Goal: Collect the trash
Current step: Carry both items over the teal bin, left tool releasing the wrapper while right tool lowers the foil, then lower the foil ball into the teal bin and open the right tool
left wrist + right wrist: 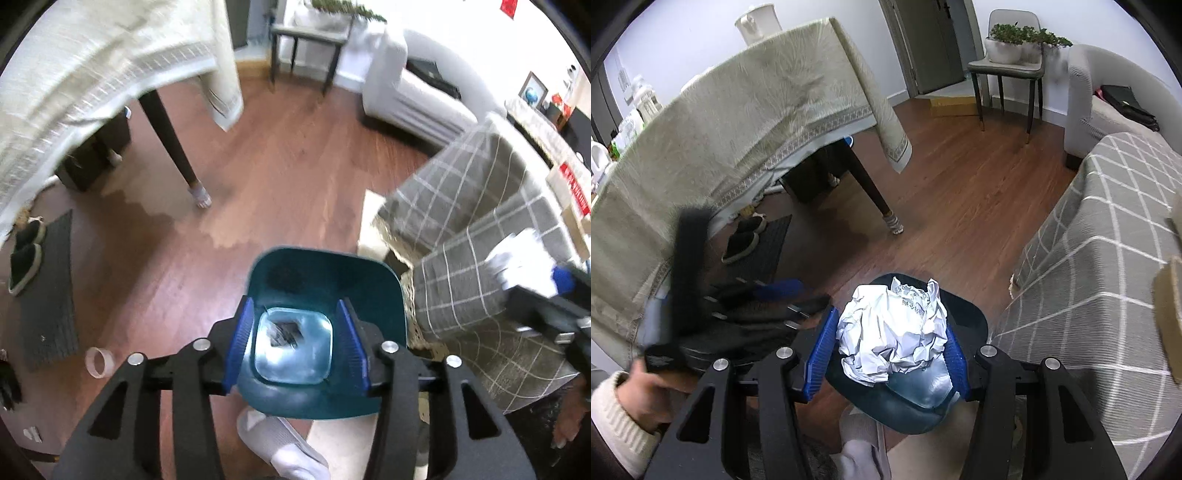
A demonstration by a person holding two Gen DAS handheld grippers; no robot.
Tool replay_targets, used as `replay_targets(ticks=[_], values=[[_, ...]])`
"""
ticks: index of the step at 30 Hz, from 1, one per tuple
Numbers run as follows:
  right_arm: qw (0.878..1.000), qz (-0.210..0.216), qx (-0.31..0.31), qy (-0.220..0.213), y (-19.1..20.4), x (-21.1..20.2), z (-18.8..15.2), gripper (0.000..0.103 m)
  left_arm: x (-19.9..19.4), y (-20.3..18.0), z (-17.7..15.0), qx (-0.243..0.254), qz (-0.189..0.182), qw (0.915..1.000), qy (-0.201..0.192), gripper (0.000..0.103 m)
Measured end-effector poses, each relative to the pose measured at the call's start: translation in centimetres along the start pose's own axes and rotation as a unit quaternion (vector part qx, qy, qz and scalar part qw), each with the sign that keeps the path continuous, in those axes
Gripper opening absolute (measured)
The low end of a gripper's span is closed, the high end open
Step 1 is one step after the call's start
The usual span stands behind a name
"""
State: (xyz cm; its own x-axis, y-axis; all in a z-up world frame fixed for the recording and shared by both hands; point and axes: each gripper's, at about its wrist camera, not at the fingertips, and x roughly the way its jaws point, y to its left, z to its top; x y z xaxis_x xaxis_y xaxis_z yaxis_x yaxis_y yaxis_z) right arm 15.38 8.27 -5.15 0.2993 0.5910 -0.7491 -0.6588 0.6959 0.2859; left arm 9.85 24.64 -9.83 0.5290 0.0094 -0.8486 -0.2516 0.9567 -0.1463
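Observation:
A teal trash bin [325, 280] stands on the wood floor right below both grippers; it also shows in the right wrist view [908, 413]. My left gripper [295, 343] is open and empty above the bin's mouth; a small dark scrap [286, 332] lies on the bin's pale bottom. My right gripper [892, 347] is shut on a crumpled white paper ball [894, 332], held over the bin. The left gripper appears blurred at the left of the right wrist view [768, 302]. The right gripper shows at the right edge of the left wrist view [554, 295].
A table with a cream cloth [738, 122] and dark leg [875, 192] stands ahead left. A grey checked sofa [1108, 258] is at the right. A tape roll [99, 363], dark slippers [26, 258] on a mat, and a chair [1008, 70] are around.

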Motion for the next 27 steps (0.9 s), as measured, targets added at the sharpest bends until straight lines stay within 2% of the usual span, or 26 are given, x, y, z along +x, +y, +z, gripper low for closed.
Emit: replay_targets(ticks=[5,10,15,18,22,27], values=[[1.000,-0.003,-0.003,0.024,0.2,2.6,-0.6,0.054,-3.7,1.1,0.5,-0.010,-0.001,0.9984,-0.055,0.069],[0.999,-0.005,-0.004,0.049,0.5,5.2,-1.1,0.054,-6.0,1.0,0.7,0.001,0.005,0.9962,-0.087,0.075],[0.997,-0.011,-0.002,0.080,0.5,7.9,-2.2,0.054,-8.0,0.9,0.8,-0.004,0.002,0.9940,-0.109,0.075],[0.996,-0.014,0.000,0.094,0.6,9.2,-2.5,0.055,-9.5,0.5,1.1,-0.011,-0.014,0.9916,-0.128,0.072],[0.993,-0.017,-0.002,0.114,0.6,10.9,-3.3,0.055,-11.2,0.0,1.2,-0.017,-0.023,0.9888,-0.146,0.065],[0.990,-0.029,0.000,0.136,0.5,13.0,-4.1,0.056,-11.9,-0.3,1.4,-0.021,-0.030,0.9886,-0.146,0.055]])
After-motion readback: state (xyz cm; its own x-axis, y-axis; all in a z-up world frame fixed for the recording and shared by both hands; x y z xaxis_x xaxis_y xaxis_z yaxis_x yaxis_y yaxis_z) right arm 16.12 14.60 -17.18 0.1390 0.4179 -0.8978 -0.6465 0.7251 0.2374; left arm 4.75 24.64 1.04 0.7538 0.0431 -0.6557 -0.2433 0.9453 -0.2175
